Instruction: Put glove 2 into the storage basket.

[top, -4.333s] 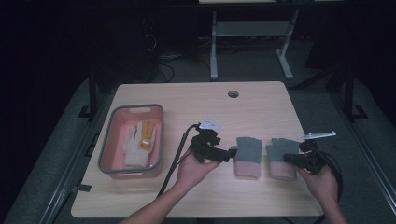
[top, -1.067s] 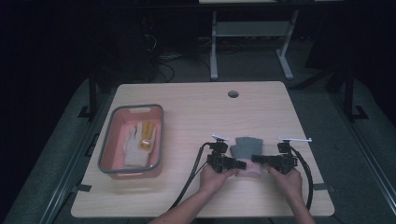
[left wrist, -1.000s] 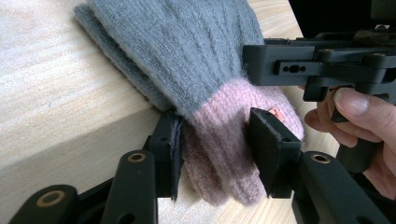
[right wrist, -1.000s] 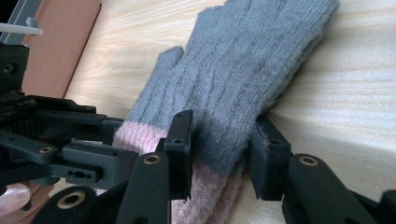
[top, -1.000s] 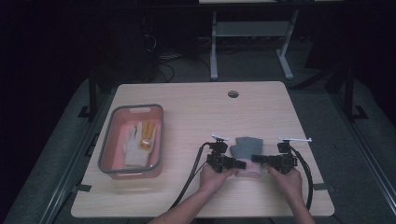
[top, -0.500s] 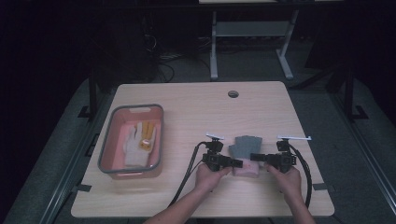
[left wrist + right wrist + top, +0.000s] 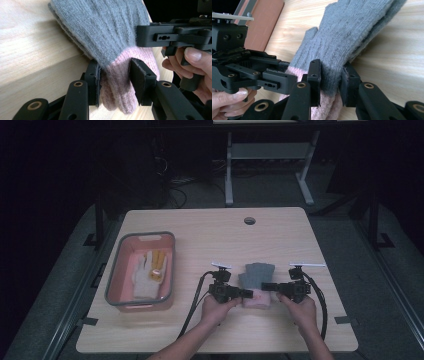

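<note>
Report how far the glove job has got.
Done: the grey-and-pink gloves lie stacked as a pair, and another pair sits in the pink bin. In hand: the left gripper and right gripper each pinch the stack's cuff end. Left, probably: carrying it to the bin.

High view: fixed camera above the near edge of the table (image 7: 280,227), facing forward and down, taking in the whole top and the floor beyond. Left gripper view: camera riding on the left hand-held gripper (image 7: 115,75), facing right along its jaws, very close to the gloves (image 7: 110,32). Right gripper view: camera on the right hand-held gripper (image 7: 331,76), facing left, equally close. All three share the gloves (image 7: 257,285); each gripper view also catches the opposite gripper
</note>
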